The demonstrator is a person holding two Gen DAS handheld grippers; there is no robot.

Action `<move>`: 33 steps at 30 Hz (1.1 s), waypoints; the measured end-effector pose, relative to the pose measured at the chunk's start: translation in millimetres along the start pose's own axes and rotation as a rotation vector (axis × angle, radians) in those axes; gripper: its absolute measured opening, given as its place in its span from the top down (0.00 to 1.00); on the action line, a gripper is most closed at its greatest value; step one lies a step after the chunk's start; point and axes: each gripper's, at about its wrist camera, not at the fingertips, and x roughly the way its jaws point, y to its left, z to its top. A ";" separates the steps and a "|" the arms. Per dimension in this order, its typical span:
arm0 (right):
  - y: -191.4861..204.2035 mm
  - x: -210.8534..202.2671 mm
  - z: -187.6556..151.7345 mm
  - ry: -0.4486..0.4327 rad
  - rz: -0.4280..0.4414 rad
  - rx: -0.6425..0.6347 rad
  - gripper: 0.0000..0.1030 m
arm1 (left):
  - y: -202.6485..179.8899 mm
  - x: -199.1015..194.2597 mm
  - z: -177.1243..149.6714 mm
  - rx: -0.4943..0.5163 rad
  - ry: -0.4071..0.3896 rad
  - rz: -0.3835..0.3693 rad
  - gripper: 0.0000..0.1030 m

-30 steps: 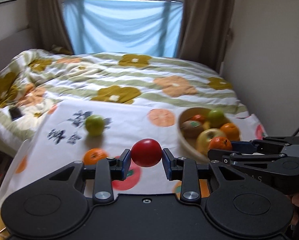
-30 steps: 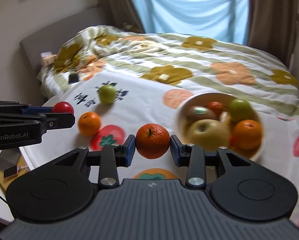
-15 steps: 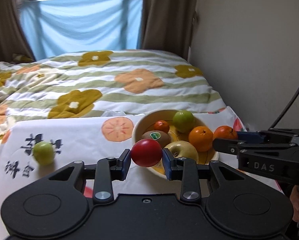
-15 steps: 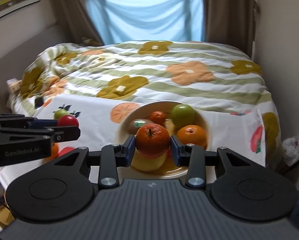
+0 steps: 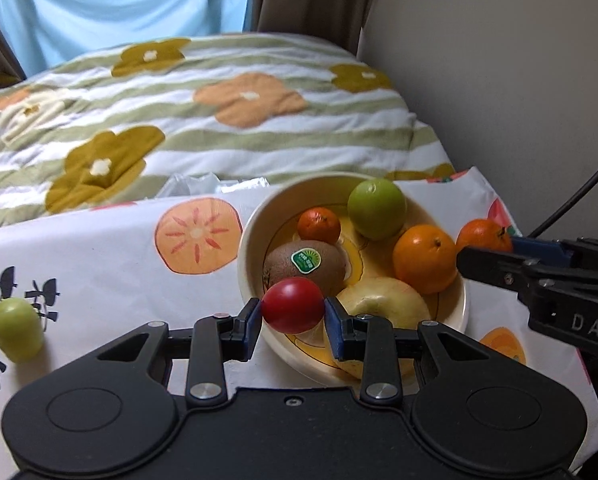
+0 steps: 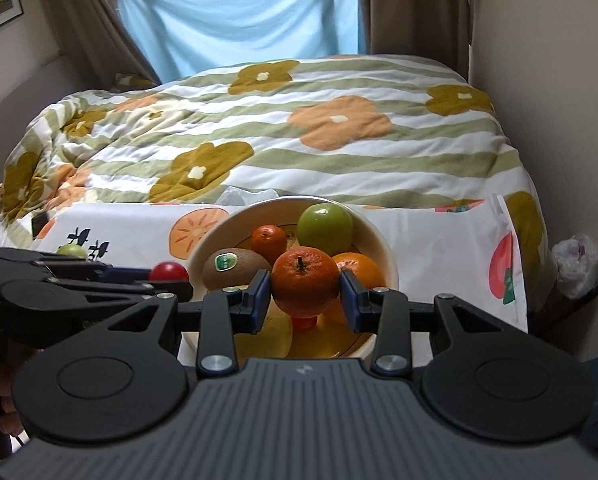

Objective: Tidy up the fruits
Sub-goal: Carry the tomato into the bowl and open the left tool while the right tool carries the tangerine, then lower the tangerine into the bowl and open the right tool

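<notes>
My left gripper (image 5: 293, 312) clamped on red fruit (image 5: 293, 305), above near-left rim of bowl (image 5: 251, 240). My right gripper (image 6: 305, 294) clamped on orange (image 6: 305, 282), above bowl centre. Green fruit (image 5: 15, 334) loose on tablecloth (image 5: 119, 272), left edge.

A flowered quilt (image 6: 299, 132) covers the bed below a blue-draped window (image 6: 239, 12).
</notes>
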 end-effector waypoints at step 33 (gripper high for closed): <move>18.0 69.0 15.9 0.077 0.028 -0.008 0.49 | 55.7 -41.7 -2.1 -0.081 -0.114 0.117 0.13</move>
